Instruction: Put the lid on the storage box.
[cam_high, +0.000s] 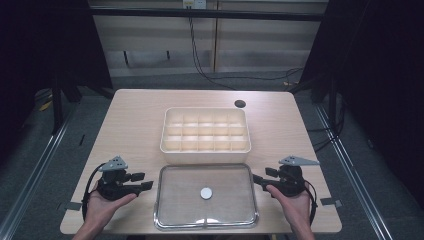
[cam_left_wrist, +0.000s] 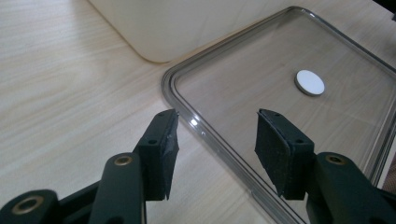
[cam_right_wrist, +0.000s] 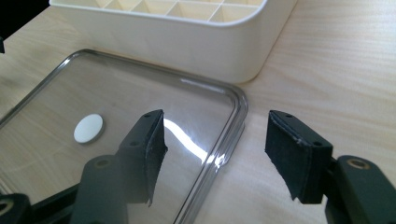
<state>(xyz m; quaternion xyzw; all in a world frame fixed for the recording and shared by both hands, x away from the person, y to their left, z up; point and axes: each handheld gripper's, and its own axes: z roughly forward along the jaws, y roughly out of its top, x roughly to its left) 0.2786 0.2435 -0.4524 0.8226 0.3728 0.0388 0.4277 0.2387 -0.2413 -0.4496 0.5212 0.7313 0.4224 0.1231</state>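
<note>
A clear tray (cam_high: 165, 210) with a metal-looking rim lies at the table's near edge, and a small white disc (cam_high: 206, 193) rests in its middle. Behind it stands a cream box (cam_high: 205, 155) divided into several empty compartments. My left gripper (cam_high: 148, 181) hovers open just left of the tray, jaws straddling the tray rim (cam_left_wrist: 205, 135); the disc (cam_left_wrist: 310, 82) lies beyond it. My right gripper (cam_high: 259, 179) is open just right of the tray, jaws over the tray's corner (cam_right_wrist: 236, 121), with the disc (cam_right_wrist: 88, 128) to its left and the box (cam_right_wrist: 187, 42) ahead.
A round black grommet hole (cam_high: 240, 104) sits at the table's far right. Bare wood (cam_high: 130, 125) lies on both sides of the box. Cables (cam_high: 210, 70) run over the floor behind the table.
</note>
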